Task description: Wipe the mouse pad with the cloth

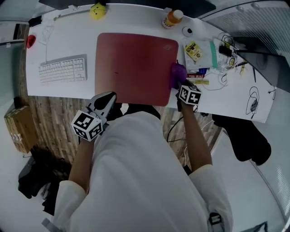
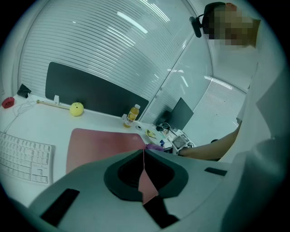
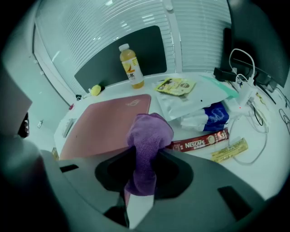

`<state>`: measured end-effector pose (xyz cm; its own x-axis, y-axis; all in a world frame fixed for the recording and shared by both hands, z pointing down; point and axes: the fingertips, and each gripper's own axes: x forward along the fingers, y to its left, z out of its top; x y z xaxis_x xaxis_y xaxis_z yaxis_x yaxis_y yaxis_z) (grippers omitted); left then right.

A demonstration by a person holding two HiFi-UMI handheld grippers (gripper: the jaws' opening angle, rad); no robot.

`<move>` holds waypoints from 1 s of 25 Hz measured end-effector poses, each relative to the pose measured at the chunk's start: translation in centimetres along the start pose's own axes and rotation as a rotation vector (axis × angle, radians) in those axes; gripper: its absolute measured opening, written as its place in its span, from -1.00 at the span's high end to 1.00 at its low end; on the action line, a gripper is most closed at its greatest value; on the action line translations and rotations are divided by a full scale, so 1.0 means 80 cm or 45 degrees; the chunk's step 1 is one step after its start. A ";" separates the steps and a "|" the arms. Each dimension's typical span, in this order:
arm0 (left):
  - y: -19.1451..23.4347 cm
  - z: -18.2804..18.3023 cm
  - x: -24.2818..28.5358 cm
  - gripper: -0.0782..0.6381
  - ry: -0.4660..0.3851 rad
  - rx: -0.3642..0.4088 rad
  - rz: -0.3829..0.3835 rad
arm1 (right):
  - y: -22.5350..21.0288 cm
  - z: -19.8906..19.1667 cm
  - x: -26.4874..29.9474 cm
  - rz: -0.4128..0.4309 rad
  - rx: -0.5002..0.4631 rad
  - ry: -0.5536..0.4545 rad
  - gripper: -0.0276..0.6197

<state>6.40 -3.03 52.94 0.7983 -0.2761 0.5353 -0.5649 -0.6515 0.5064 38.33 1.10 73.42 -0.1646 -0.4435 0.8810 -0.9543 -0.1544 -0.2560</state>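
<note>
A large dark red mouse pad (image 1: 133, 65) lies flat in the middle of the white desk (image 1: 63, 88). It also shows in the left gripper view as mouse pad (image 2: 99, 145) and in the right gripper view as mouse pad (image 3: 108, 124). My right gripper (image 1: 177, 78) is shut on a purple cloth (image 3: 147, 145), which hangs bunched at the pad's right edge, cloth (image 1: 177, 74). My left gripper (image 1: 107, 98) is shut with nothing in it, hovering at the pad's near left corner.
A white keyboard (image 1: 62, 70) lies left of the pad. An orange juice bottle (image 1: 172, 18) and a yellow toy (image 1: 97, 11) stand at the back. Snack packets (image 3: 205, 140), wrappers and cables (image 1: 226, 50) crowd the right side of the desk. A black chair (image 1: 244, 136) stands right.
</note>
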 end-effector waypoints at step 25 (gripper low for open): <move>0.123 -0.016 -0.133 0.72 -0.104 -0.116 0.069 | 0.101 0.065 0.064 -0.320 -0.012 0.042 0.53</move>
<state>-7.95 -5.60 53.10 0.7786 -0.3682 0.5081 -0.6211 -0.5682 0.5398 31.07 -6.99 73.82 0.0705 -0.3634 0.9290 -0.9684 -0.2482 -0.0235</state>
